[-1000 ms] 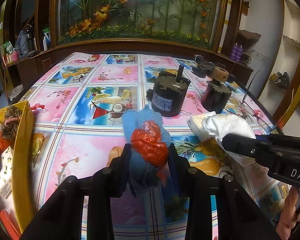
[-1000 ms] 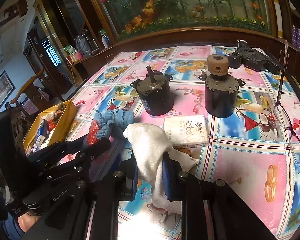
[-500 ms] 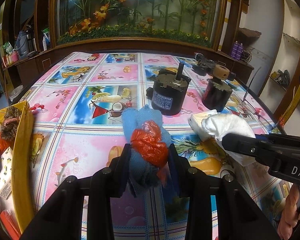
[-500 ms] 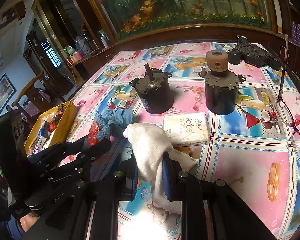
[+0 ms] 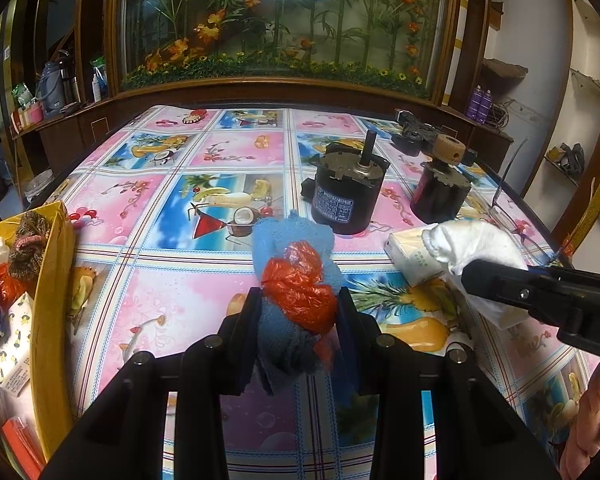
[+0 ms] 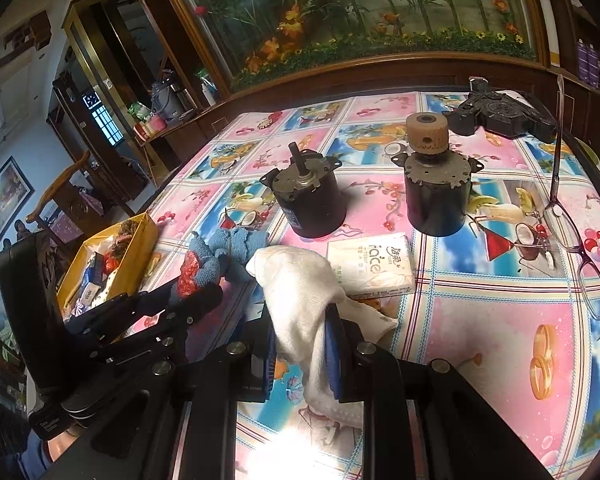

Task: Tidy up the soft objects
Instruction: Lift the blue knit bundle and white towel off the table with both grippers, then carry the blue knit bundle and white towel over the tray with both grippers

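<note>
My left gripper (image 5: 298,312) is shut on a blue cloth (image 5: 296,240) with a crumpled red plastic bag (image 5: 300,288) bunched against it, held above the patterned table. It also shows in the right wrist view (image 6: 196,284). My right gripper (image 6: 302,344) is shut on a white cloth (image 6: 296,284), whose lower end hangs to the table. The white cloth shows in the left wrist view (image 5: 472,240). A yellow box (image 5: 48,300) with several soft items stands at the left table edge, also in the right wrist view (image 6: 140,236).
Two black motors (image 6: 310,204) (image 6: 436,196) stand mid-table. A tissue pack (image 6: 372,268) lies just beyond the white cloth. Glasses (image 6: 576,248) lie at the right edge, a black device (image 6: 500,114) at the far right. A planter wall runs behind.
Both grippers have kept their hold and lifted slightly; the view has shifted a little, and the objects on the table have not moved.
</note>
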`<control>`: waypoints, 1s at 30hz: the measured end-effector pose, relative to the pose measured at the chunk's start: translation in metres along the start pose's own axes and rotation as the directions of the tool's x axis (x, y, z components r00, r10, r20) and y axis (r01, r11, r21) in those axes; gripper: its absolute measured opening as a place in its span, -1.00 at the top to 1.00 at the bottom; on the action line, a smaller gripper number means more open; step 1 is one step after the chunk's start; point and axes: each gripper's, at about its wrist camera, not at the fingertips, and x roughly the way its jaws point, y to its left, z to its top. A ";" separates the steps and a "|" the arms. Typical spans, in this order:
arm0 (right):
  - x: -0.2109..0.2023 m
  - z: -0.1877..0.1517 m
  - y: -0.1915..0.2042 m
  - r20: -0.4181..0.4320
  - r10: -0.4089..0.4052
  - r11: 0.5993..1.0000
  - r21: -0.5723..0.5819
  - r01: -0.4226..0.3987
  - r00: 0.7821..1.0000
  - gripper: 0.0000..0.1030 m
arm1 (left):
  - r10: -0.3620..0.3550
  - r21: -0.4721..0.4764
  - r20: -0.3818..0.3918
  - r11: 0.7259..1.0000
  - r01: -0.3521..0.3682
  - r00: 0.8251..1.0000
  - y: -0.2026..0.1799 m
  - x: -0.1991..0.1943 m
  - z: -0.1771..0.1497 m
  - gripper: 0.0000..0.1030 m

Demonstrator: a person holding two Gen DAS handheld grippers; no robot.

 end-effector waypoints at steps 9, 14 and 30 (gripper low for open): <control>-0.007 0.000 0.003 0.017 0.003 1.000 -0.008 -0.003 1.000 0.57 | 0.015 -0.022 0.016 1.000 -0.014 1.000 0.001 -0.013 0.000 0.33; -0.011 0.000 0.006 0.030 0.000 1.000 -0.019 0.001 1.000 0.57 | 0.030 -0.035 0.023 0.999 -0.029 0.999 0.002 -0.023 -0.003 0.33; -0.015 -0.001 0.018 0.056 -0.004 0.998 -0.064 0.007 0.998 0.57 | 0.061 -0.051 0.068 0.997 -0.057 0.996 0.006 -0.070 -0.008 0.33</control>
